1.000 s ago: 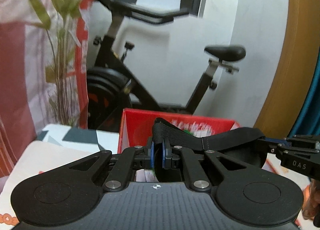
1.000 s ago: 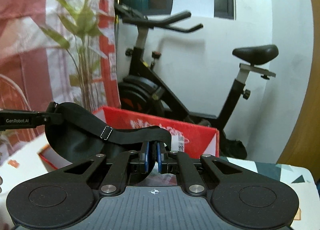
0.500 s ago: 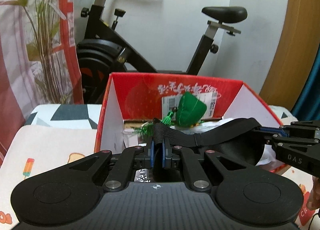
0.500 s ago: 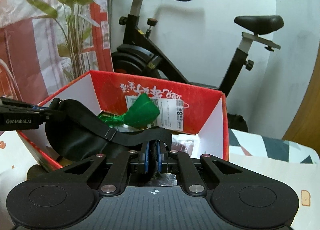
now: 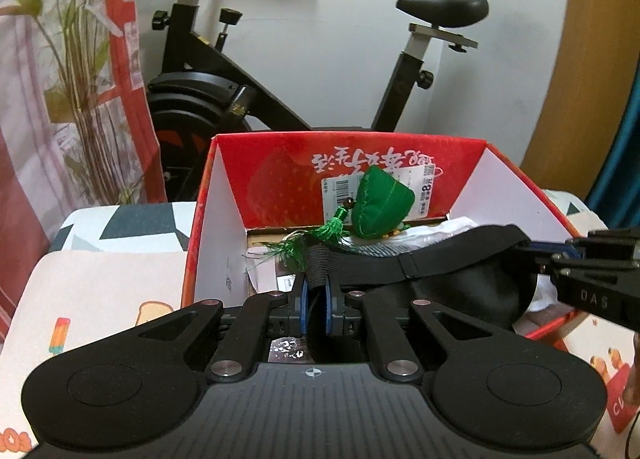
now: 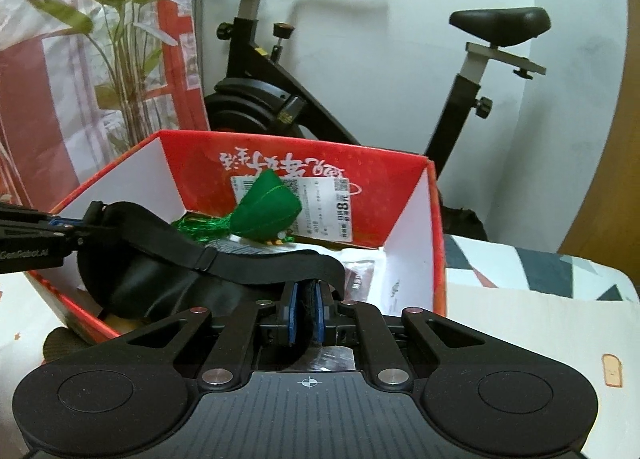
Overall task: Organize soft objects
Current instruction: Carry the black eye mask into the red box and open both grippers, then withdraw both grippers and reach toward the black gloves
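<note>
Red box (image 5: 404,147): open-topped cardboard, white side walls, a barcode label (image 6: 320,205) on the inside of its far wall; it stands on a patterned cloth (image 5: 104,283).

Black eye mask (image 6: 156,279): held over the box's near part, stretched between the two grippers, its elastic strap (image 5: 400,261) running across the front of the box opening.

Left gripper (image 5: 316,299): at the box's near edge, blue pads clamped on the strap end.

Right gripper (image 6: 306,309): also at the box's near edge, pads closed on the other strap end.

Green stuffed pouch (image 5: 380,205): inside the box, against its far wall, in front of the label, a green tassel (image 5: 316,241) trailing beside it.

Exercise bike (image 5: 256,99): behind the box, against the white wall.

Plant (image 6: 120,39): behind the box, beside the bike.
</note>
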A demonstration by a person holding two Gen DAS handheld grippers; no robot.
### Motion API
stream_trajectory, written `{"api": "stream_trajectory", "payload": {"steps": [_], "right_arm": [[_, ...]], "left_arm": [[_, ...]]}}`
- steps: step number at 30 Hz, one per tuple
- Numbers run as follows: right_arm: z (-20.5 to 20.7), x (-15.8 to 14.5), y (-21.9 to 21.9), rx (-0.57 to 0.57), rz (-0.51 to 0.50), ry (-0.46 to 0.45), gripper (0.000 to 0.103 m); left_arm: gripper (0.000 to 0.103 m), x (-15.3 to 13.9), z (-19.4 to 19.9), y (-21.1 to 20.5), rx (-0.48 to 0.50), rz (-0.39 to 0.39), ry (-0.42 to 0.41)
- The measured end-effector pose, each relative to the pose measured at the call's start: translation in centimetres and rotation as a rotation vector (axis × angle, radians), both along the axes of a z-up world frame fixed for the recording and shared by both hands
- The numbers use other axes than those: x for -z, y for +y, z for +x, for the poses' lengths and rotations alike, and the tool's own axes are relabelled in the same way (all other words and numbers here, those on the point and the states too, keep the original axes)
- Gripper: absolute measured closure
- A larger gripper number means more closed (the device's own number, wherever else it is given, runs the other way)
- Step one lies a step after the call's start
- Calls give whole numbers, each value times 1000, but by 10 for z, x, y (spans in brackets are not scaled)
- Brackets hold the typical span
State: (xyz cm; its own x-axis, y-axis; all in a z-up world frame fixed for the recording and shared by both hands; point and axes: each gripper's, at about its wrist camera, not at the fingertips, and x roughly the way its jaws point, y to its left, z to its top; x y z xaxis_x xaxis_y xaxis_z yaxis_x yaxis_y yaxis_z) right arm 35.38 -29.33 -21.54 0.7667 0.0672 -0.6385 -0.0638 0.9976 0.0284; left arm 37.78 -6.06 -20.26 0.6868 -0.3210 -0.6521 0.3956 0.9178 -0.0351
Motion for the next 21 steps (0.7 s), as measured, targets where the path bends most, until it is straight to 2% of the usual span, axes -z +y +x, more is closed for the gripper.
{"api": "stream_trajectory", "payload": {"steps": [4,9,11,13,16,18,19,21], "right_arm": [[-3,-2,1,34,-29,-5,89],[-13,-11,-3,65,-36,-33,78],[-18,-15,-5,77,-36,-43,72],[-25,-19,-8,84,-21,-57,67],[-36,-27,-10,90,3,-79,52],[-47,-31,-10,95,19,-95,35],[-52,-33,-10,96,30,-103,30],[-66,-36,-9,98,57,-127,8]], "left_arm": [[84,-2,-3,-1,11,28,-9],[56,-10,-9,4,15,30,-31],[49,-15,-13,5,11,31,-45],[48,-19,-18,8,8,27,-59],[43,-26,-28,12,6,9,-69],[34,-30,-37,16,5,-4,-77],[32,-31,-43,19,5,-10,-82],[20,-33,-55,23,5,-19,-92]]}}
